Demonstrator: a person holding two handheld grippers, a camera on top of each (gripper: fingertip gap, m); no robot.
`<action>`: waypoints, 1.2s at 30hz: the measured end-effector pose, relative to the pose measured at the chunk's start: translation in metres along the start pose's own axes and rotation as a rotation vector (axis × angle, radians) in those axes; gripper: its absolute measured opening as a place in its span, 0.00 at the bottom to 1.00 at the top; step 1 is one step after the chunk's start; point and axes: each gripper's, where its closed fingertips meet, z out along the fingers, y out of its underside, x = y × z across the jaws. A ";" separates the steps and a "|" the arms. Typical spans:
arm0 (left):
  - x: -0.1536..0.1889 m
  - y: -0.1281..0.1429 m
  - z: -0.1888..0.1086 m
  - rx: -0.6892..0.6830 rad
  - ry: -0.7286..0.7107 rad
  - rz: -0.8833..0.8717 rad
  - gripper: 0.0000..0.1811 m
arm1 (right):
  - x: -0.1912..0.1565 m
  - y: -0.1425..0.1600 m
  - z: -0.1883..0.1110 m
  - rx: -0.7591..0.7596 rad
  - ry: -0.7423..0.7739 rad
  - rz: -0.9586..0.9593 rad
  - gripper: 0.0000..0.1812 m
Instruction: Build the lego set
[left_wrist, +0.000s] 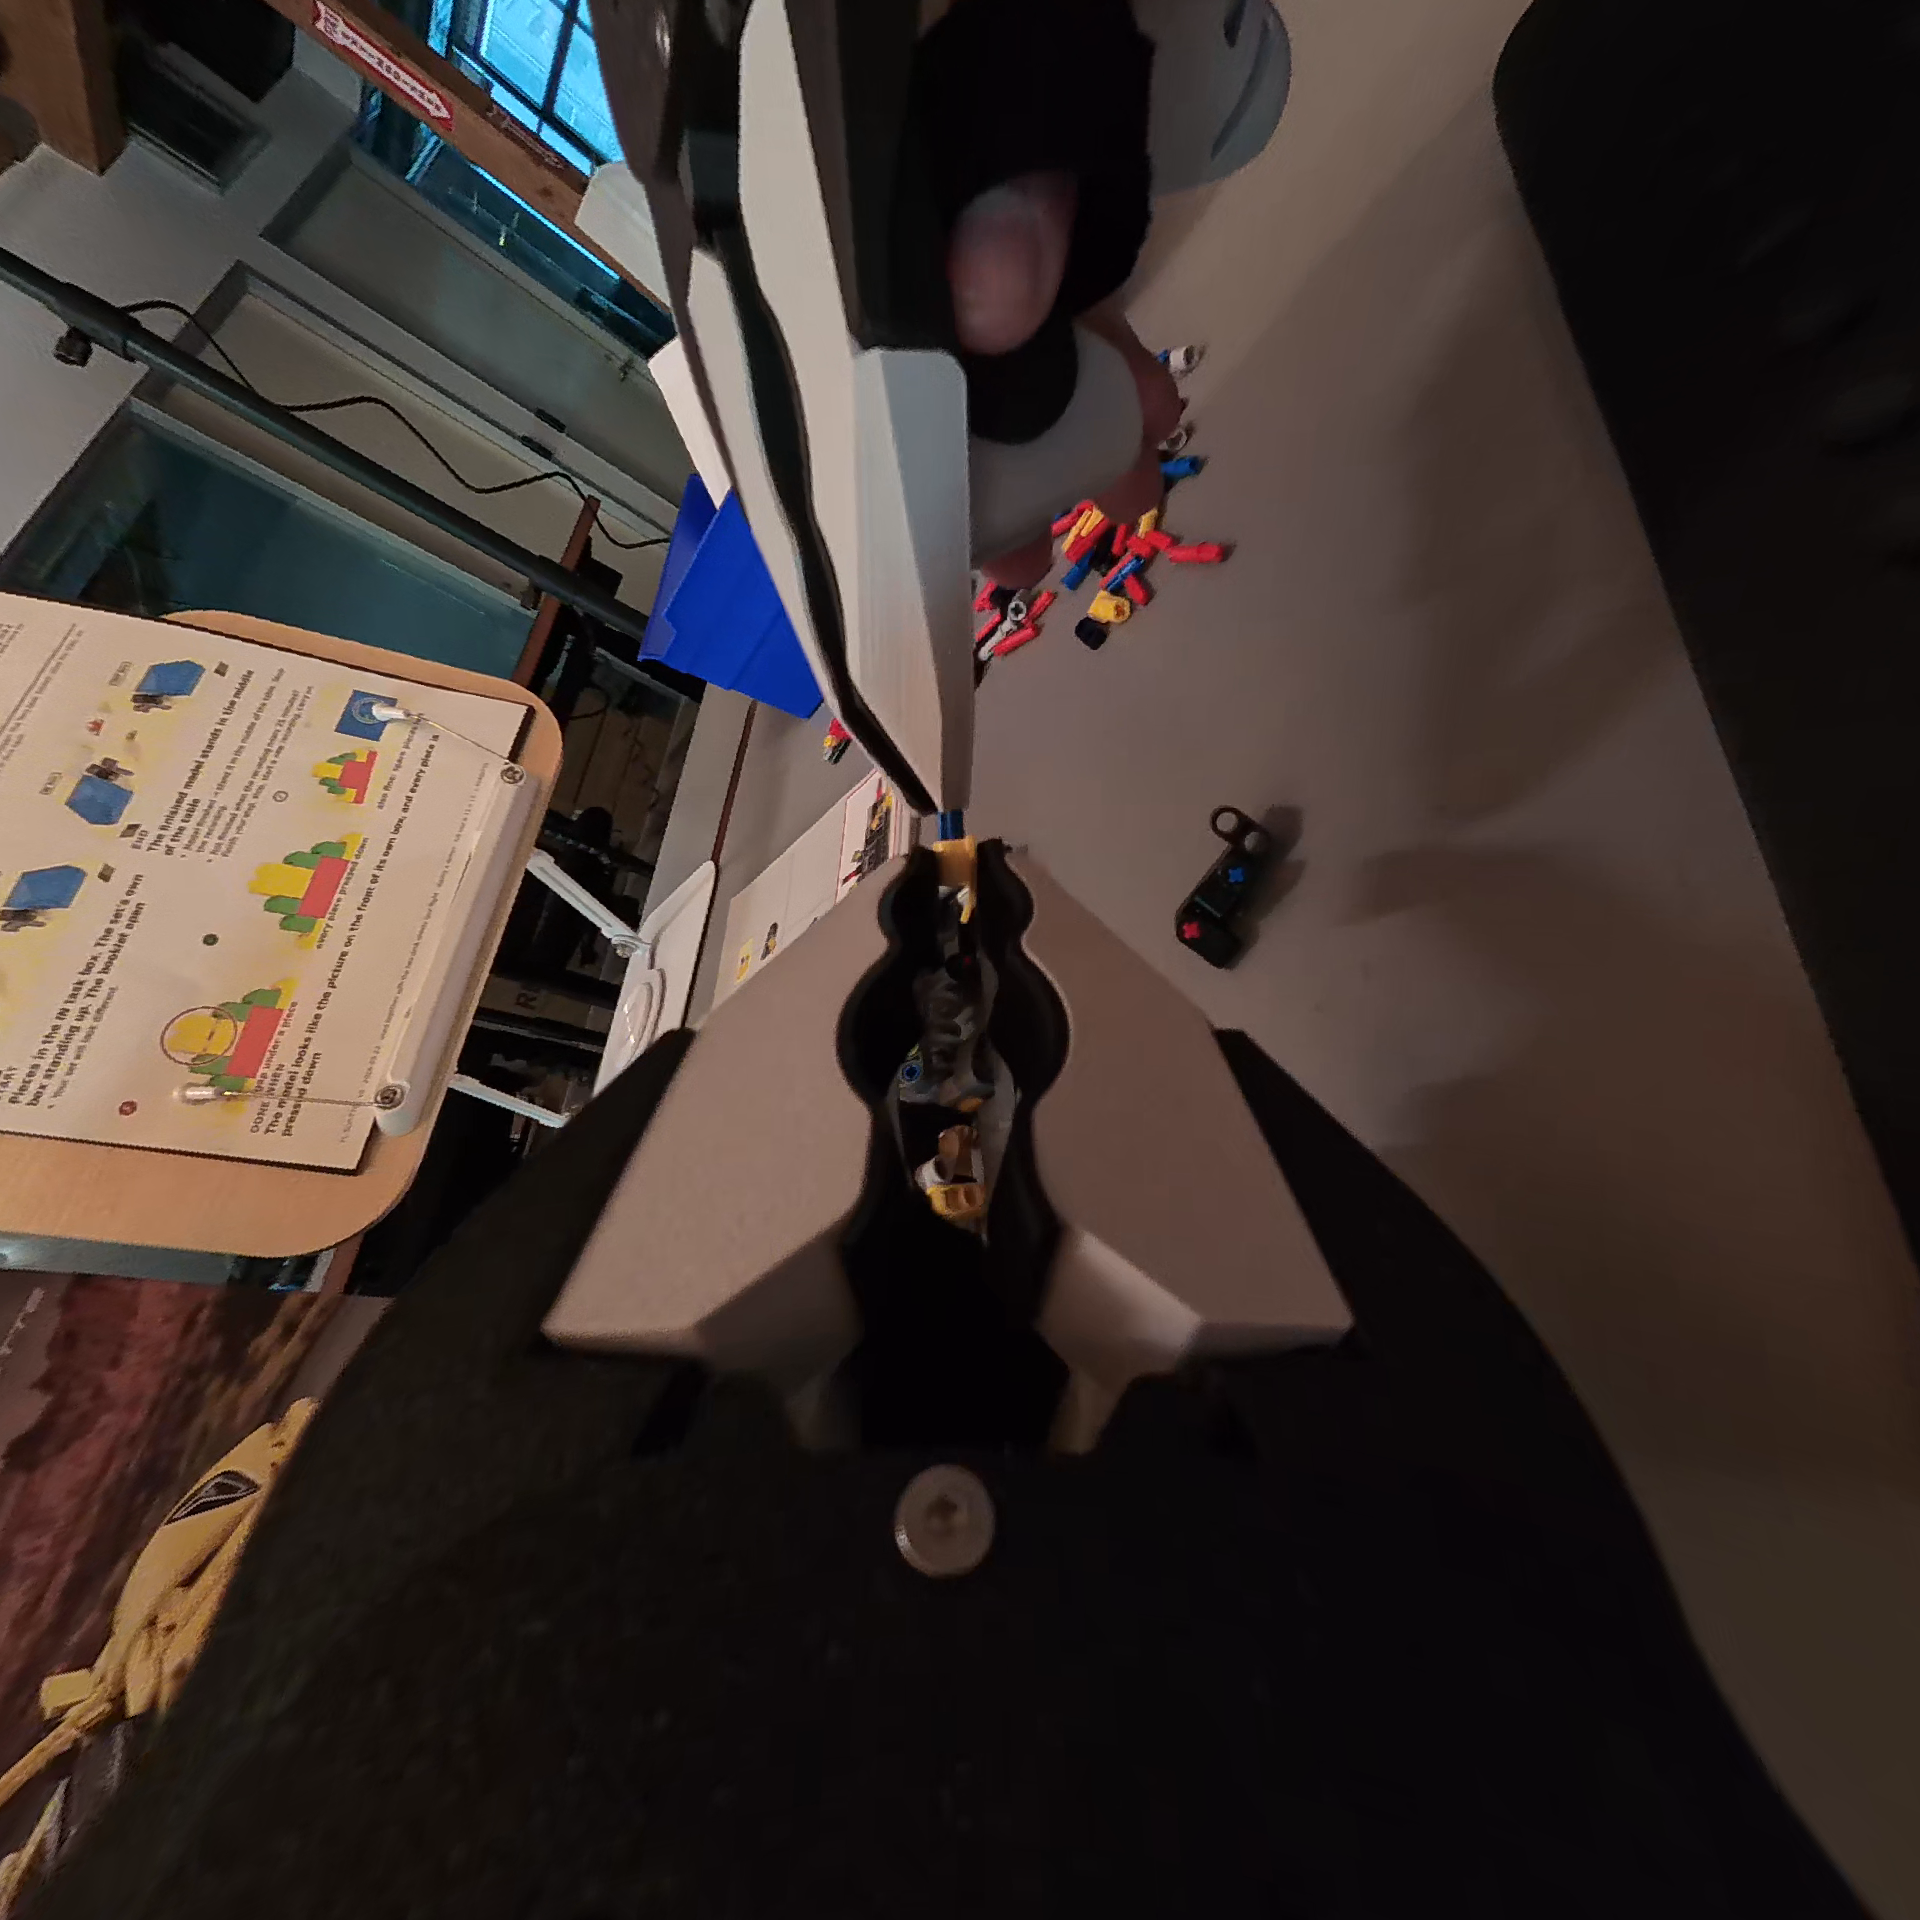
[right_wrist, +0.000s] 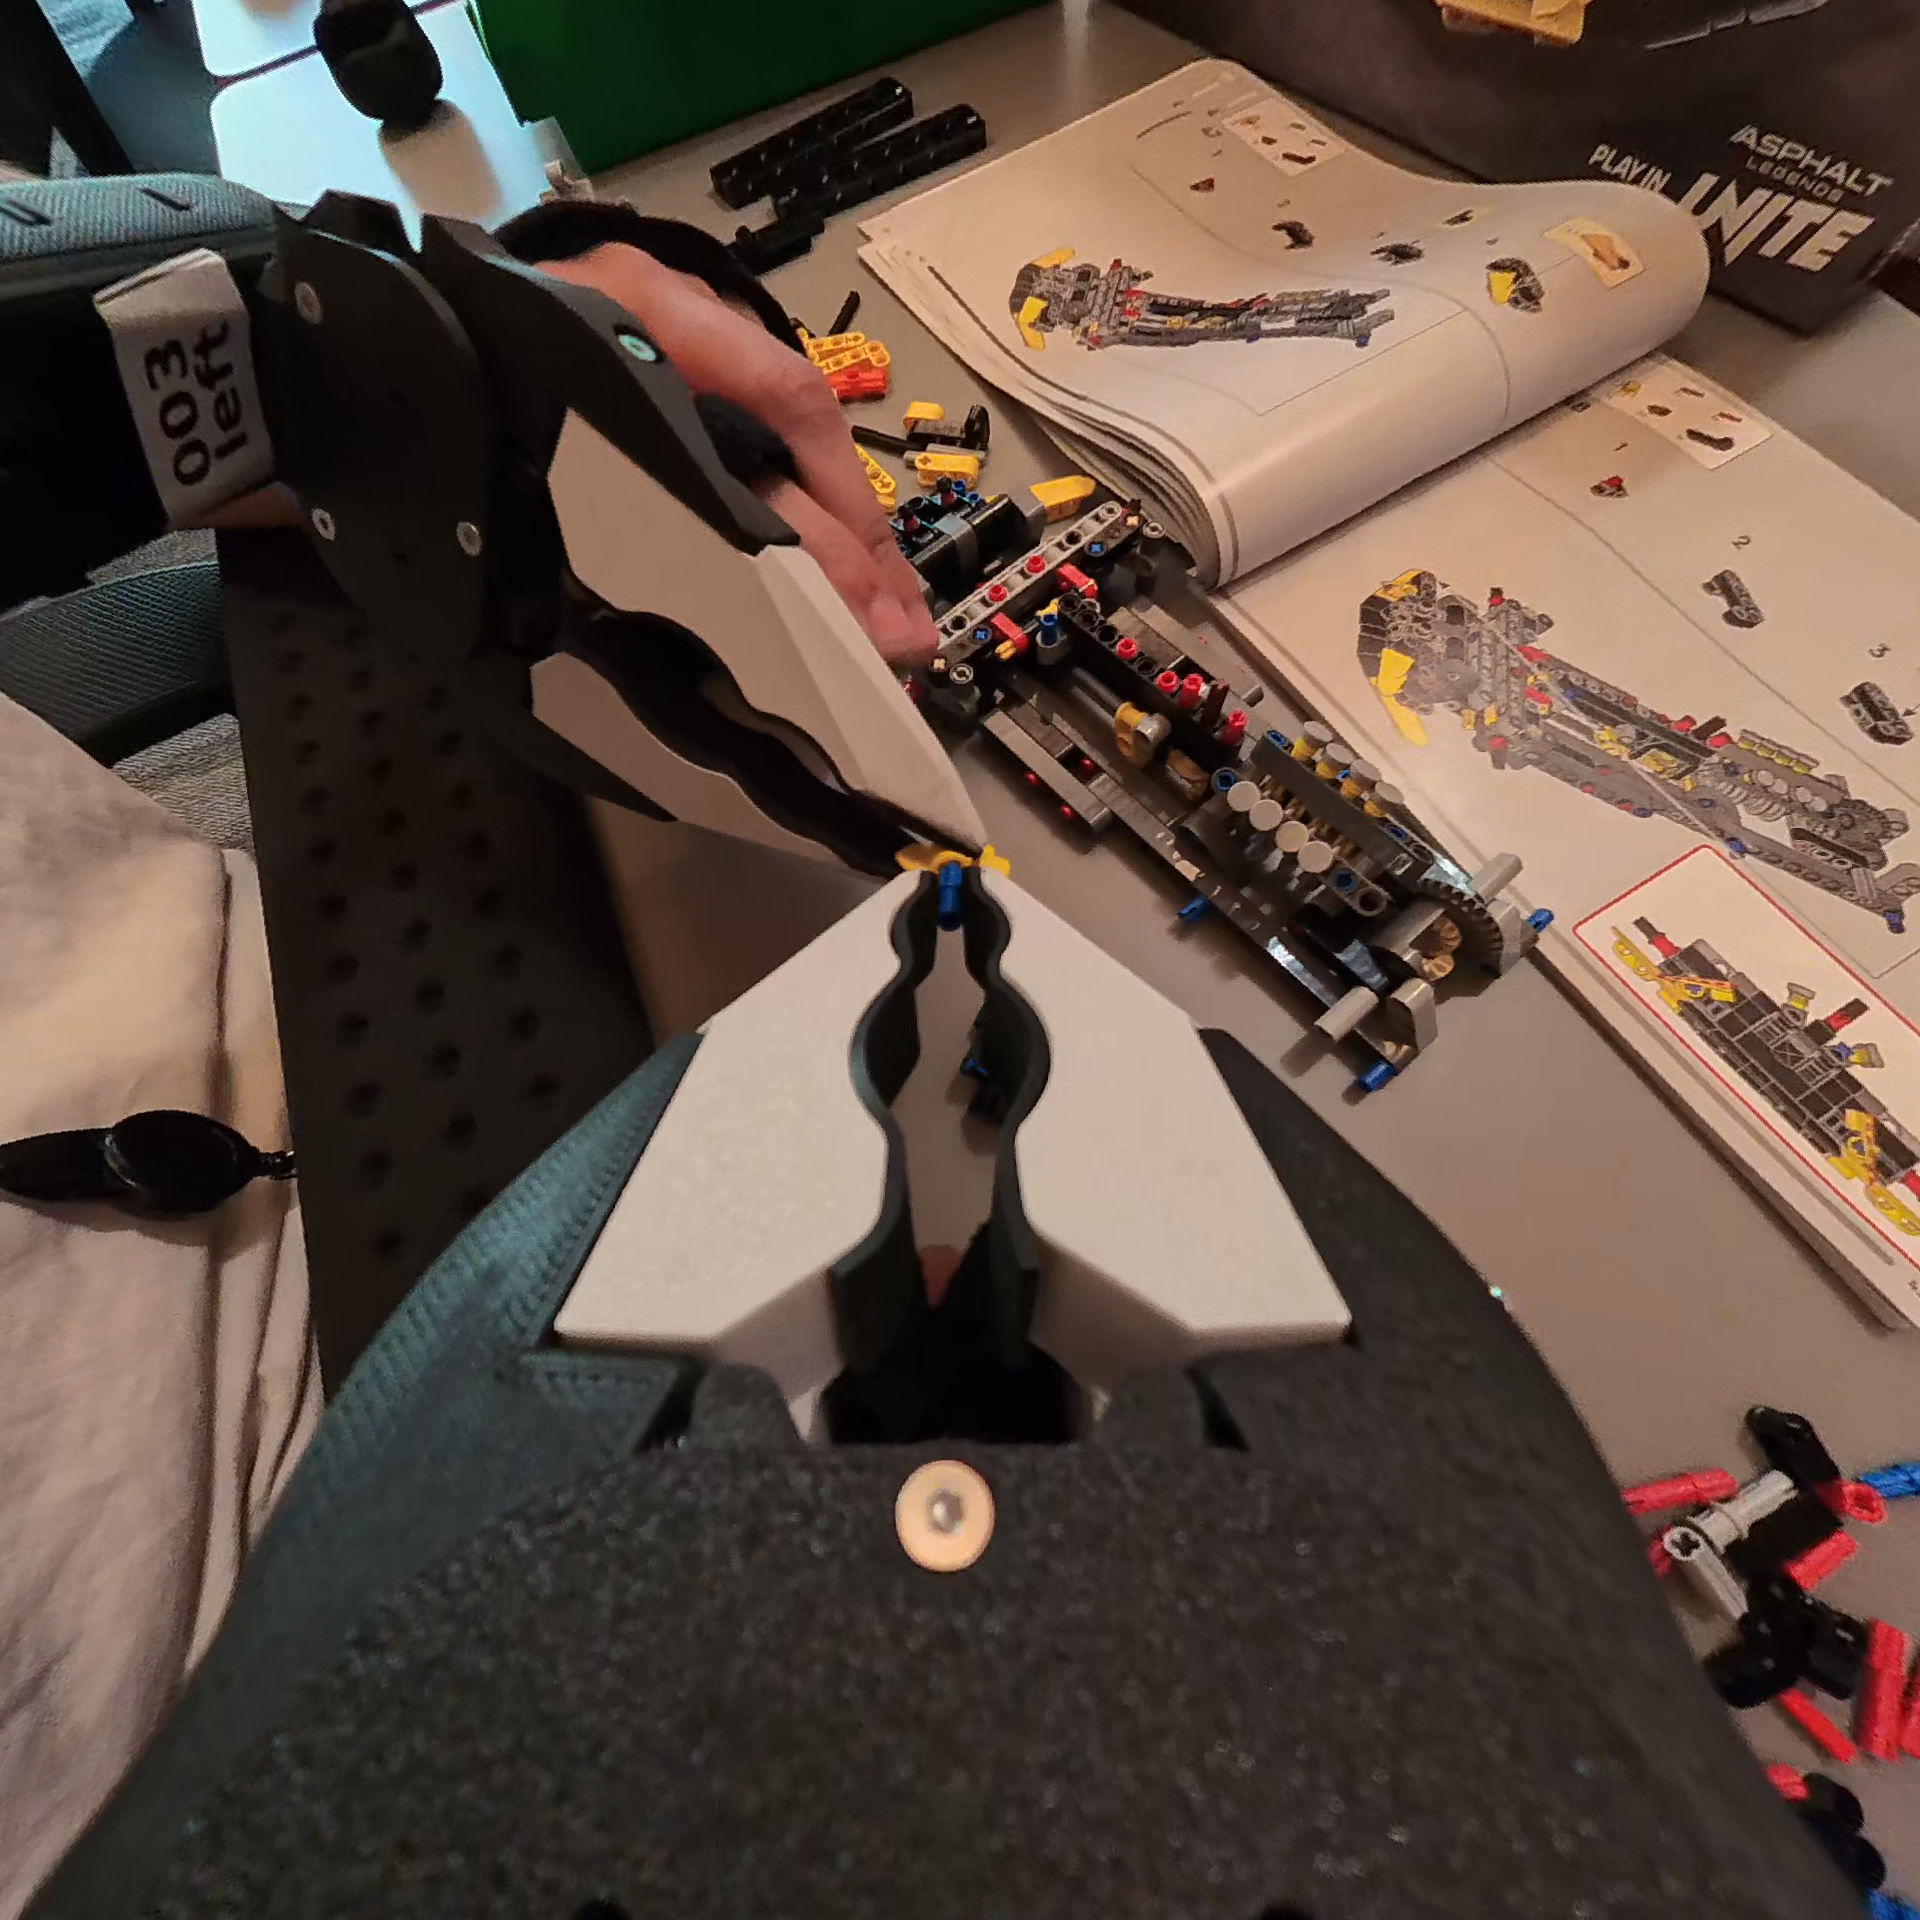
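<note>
my right tongs (right_wrist: 951, 896) pinch a small blue pin (right_wrist: 949, 902); my left tongs (right_wrist: 940, 847) pinch a little yellow connector (right_wrist: 935, 858), tip to tip with it. just beyond the tips lies the long grey-and-black chassis (right_wrist: 1195, 769), studded red, blue and yellow.

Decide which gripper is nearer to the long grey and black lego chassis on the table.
Left, by a small margin. The left gripper reaches in from the long grey and black lego chassis's near side, right beside it; the right gripper meets it tip to tip, slightly farther back.
</note>
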 end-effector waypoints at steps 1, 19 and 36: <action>0.000 0.000 0.000 -0.003 -0.005 0.005 0.03 | 0.000 0.000 0.000 0.002 -0.001 0.004 0.02; -0.003 -0.006 -0.006 0.042 0.010 -0.046 0.03 | -0.004 -0.003 -0.001 0.100 -0.173 0.179 0.02; 0.009 -0.032 -0.019 0.192 0.209 -0.231 0.03 | -0.026 -0.010 -0.012 0.126 -0.477 0.270 0.00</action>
